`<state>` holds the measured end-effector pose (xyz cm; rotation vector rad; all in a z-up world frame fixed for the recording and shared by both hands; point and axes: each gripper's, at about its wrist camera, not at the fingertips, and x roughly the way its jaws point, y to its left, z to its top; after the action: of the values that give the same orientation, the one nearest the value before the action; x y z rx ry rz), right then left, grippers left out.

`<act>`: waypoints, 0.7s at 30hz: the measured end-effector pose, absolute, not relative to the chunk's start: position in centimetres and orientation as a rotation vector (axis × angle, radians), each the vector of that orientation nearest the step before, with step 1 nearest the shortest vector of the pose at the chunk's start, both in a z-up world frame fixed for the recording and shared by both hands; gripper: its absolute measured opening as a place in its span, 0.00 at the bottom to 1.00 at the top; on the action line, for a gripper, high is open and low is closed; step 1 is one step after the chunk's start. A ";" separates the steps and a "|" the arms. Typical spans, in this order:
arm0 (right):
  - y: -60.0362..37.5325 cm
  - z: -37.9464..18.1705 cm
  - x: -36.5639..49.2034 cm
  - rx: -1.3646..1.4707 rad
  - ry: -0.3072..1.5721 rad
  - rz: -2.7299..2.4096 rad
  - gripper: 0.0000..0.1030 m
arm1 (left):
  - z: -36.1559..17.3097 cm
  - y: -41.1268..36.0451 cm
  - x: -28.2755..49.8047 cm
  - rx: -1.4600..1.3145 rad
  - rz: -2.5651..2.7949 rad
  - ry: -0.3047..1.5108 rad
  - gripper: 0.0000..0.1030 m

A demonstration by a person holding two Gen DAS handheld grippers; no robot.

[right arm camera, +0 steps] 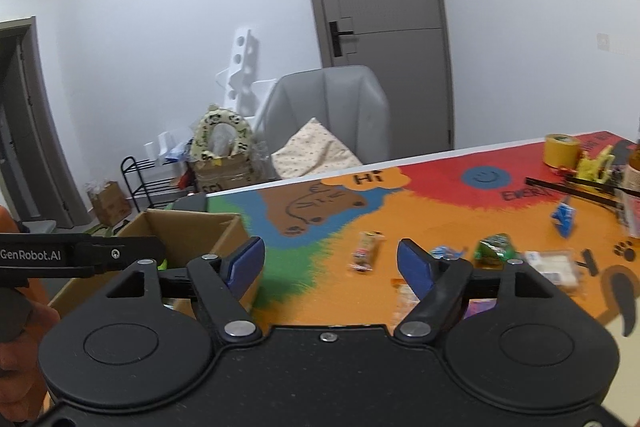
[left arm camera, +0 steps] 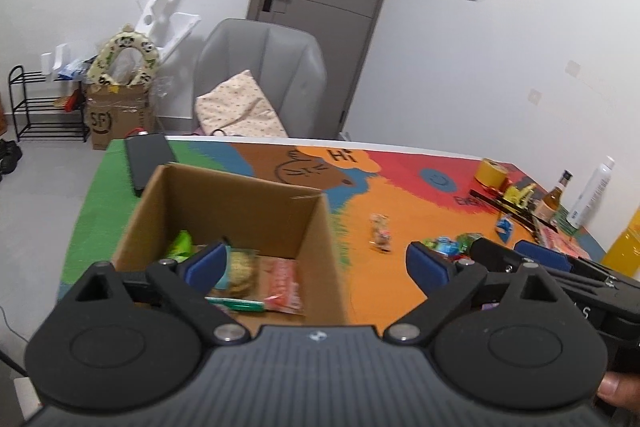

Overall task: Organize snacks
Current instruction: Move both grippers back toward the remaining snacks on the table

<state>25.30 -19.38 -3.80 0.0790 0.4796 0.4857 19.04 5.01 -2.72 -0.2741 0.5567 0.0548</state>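
Holding both grippers spread wide, nothing between the pads. My left gripper (left arm camera: 316,263) hovers over the open cardboard box (left arm camera: 240,199), where a red packet (left arm camera: 284,285), a round cookie pack (left arm camera: 240,269) and a green packet (left arm camera: 180,245) lie inside. My right gripper (right arm camera: 330,261) hangs over the colourful mat (right arm camera: 420,211) just right of the box. Beyond it loose snacks sit apart: a small bar (right arm camera: 366,251), a blue wrapper (right arm camera: 446,251), a green pouch (right arm camera: 494,247), a white pack (right arm camera: 554,265). Yellow tape roll (right arm camera: 562,149) further back.
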 end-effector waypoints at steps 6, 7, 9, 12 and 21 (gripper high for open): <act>-22.1 -4.0 25.2 0.094 0.471 0.429 0.81 | -2.6 2.5 19.7 -0.253 0.015 0.562 0.93; -22.7 -4.0 25.2 0.096 0.471 0.420 0.83 | -2.6 2.1 19.7 -0.250 0.009 0.562 0.93; -23.6 -4.2 25.2 0.102 0.470 0.402 0.88 | -2.5 1.3 19.9 -0.245 -0.001 0.560 0.93; -24.9 -4.4 25.2 0.113 0.468 0.380 0.90 | -2.4 0.1 20.2 -0.239 -0.020 0.560 0.93; -28.6 -4.9 24.8 0.103 0.466 0.339 1.00 | -2.7 -2.8 21.0 -0.247 -0.059 0.578 0.98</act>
<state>24.81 -28.56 -4.86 0.1028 0.4660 0.3394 21.01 -2.75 -2.74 -0.2468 0.5783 -0.0592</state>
